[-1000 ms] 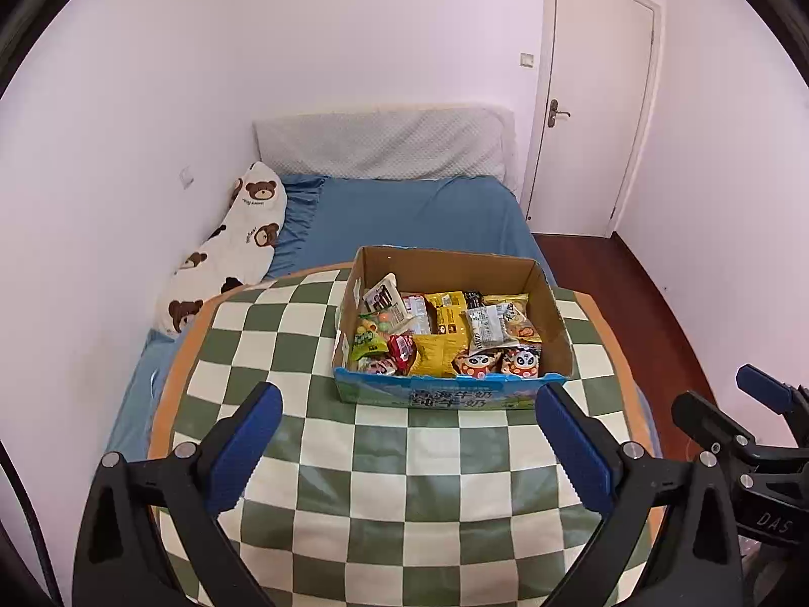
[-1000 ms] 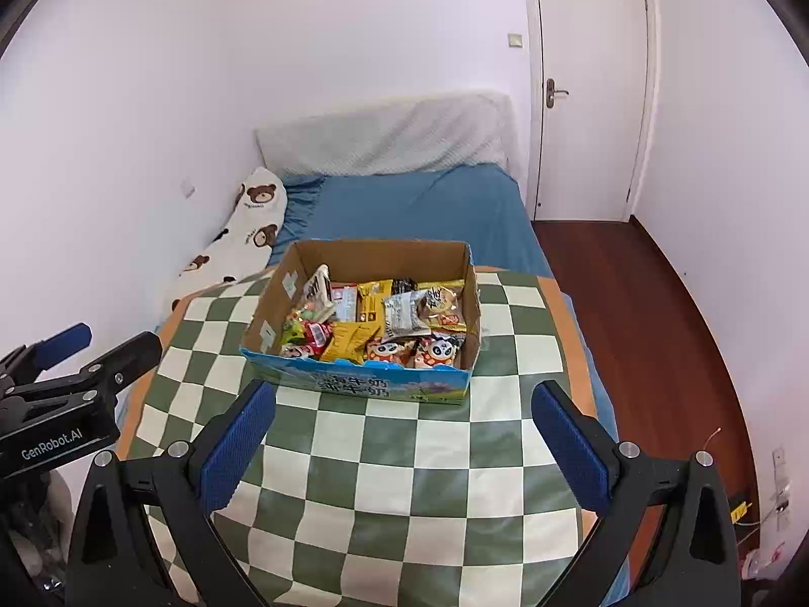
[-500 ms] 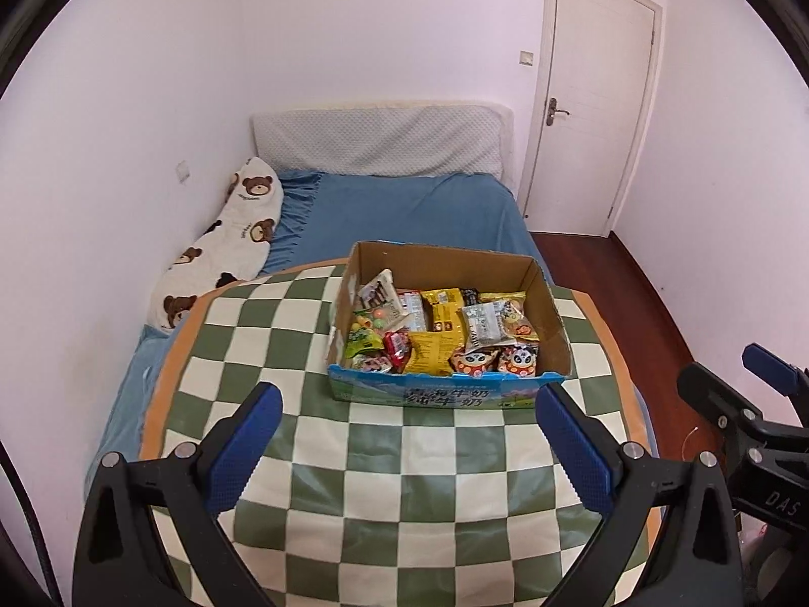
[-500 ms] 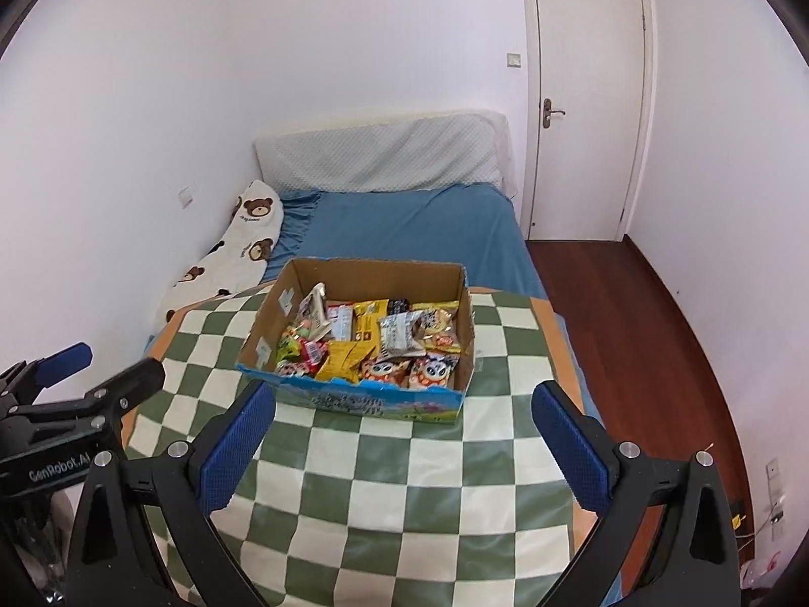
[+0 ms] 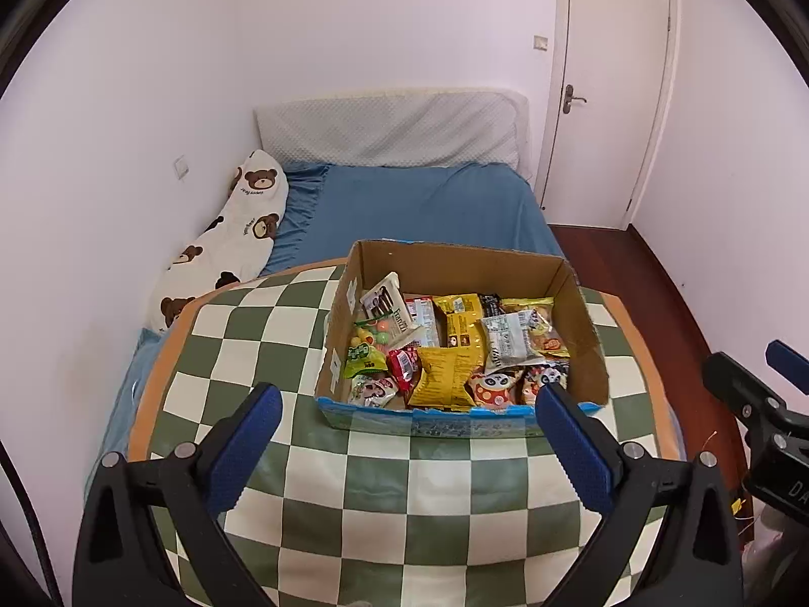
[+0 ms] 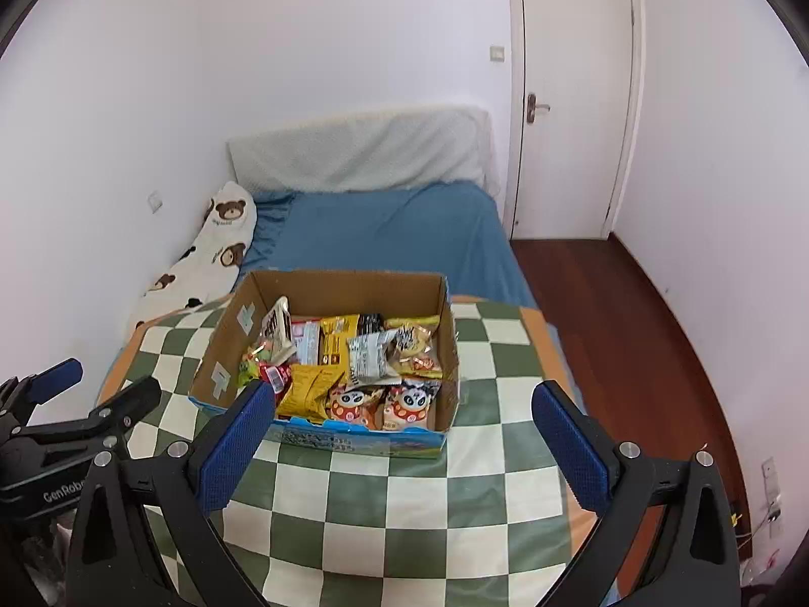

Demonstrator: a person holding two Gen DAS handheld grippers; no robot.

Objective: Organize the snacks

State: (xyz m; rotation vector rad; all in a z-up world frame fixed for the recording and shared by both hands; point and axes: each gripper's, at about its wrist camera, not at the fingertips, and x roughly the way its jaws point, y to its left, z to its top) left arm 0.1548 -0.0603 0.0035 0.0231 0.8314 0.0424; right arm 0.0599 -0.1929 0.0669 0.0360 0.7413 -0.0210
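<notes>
From the left wrist view, the left tongs [image 5: 404, 435] are spread wide and hold nothing, their blue-padded fingers [image 5: 242, 447] hanging above the green-and-cream checkered worktop [image 5: 404, 516]. Between and beyond them stands an open cardboard box [image 5: 457, 334] with a blue printed front edge, set on the far half of the worktop. It is packed with snack packets: a yellow crinkled bag [image 5: 442, 372] near the front, two panda-face packets [image 5: 493, 387] to its right, a green candy pouch [image 5: 365, 354] by the left wall, and a silver-wrapped packet [image 5: 505, 341] towards the right. Behind the worktop lies a bed with a blue sheet [image 5: 430, 202], a bear-print pillow [image 5: 227, 243] along the left wall, and a white door [image 5: 612, 86] at the far right. The right tongs [image 5: 758, 389] show at the right edge, apart from the box.

From the right wrist view, the right tongs [image 6: 397, 430] are likewise wide apart and empty, above the worktop's near half. The box sits just past their left finger [image 6: 232, 447], which overlaps its front left corner in the picture; whether they touch cannot be told. The left tongs appear at the left edge, beside the worktop.
</notes>
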